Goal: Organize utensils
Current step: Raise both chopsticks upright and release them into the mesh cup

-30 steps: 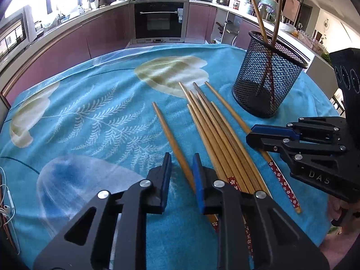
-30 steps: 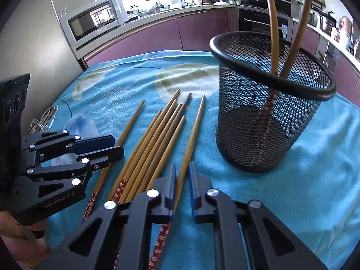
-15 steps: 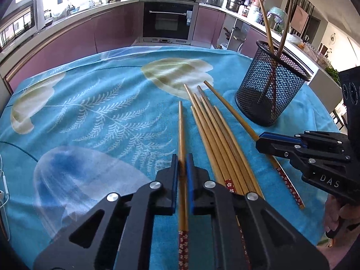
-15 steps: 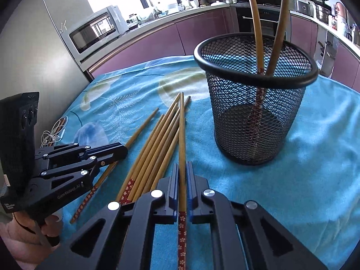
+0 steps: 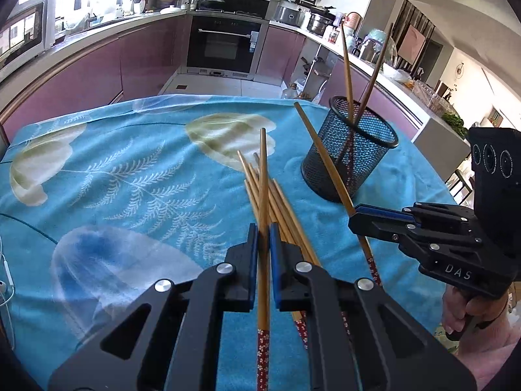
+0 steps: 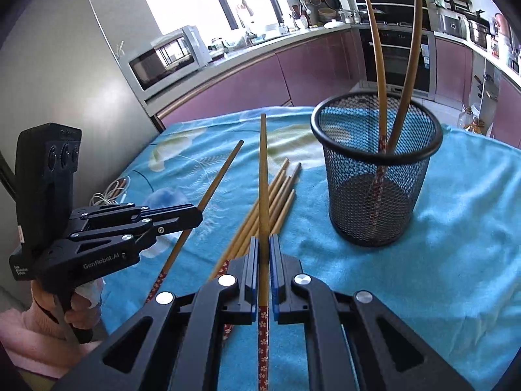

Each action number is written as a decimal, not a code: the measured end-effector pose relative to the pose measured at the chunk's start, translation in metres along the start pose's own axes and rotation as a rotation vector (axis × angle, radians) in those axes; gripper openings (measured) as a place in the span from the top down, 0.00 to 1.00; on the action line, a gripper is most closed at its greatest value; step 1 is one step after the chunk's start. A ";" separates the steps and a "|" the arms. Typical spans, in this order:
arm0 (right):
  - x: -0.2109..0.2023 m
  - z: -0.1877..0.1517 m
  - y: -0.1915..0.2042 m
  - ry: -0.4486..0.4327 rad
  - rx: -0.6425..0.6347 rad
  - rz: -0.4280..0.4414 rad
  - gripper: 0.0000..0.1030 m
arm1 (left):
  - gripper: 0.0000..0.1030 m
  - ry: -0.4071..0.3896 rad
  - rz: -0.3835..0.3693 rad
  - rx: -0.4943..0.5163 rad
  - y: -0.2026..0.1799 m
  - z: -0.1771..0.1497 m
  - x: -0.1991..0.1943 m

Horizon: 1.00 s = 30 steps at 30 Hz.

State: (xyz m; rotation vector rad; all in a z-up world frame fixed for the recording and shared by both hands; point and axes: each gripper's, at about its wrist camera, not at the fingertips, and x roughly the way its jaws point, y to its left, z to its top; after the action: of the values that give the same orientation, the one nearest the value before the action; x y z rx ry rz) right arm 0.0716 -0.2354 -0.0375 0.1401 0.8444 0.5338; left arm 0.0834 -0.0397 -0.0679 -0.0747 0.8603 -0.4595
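Chopsticks rise off a blue floral tablecloth [image 5: 136, 176] as two handheld grippers each clamp one. Left gripper [image 5: 263, 228] pinches a bamboo chopstick [image 5: 263, 176] between its blue pads, the tip lifted above the loose bundle [image 5: 283, 208] lying on the cloth. Right gripper [image 6: 264, 241] grips a second chopstick [image 6: 263, 176] the same way. Nearby, a black mesh cup [image 6: 377, 182] stands upright, holding two chopsticks [image 6: 379, 75].

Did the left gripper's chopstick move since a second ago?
Yes. The chopstick lay flat beside the pile; now the left gripper holds it tilted up, crossing over the pile.
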 end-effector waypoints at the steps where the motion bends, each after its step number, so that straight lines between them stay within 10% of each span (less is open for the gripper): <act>1: -0.004 0.001 0.000 -0.010 -0.001 0.000 0.95 | 0.92 -0.008 -0.014 -0.001 0.000 0.002 -0.004; 15: -0.057 0.019 -0.001 -0.173 -0.020 0.012 0.94 | 0.93 -0.157 -0.225 -0.016 -0.006 0.023 -0.078; 30: -0.112 0.050 -0.009 -0.314 -0.056 -0.065 0.94 | 0.93 -0.324 -0.273 0.028 -0.037 0.075 -0.103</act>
State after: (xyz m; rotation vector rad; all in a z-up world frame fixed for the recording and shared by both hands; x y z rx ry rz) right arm 0.0517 -0.2947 0.0681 0.1402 0.5258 0.4589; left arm 0.0687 -0.0385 0.0637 -0.2369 0.5254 -0.6941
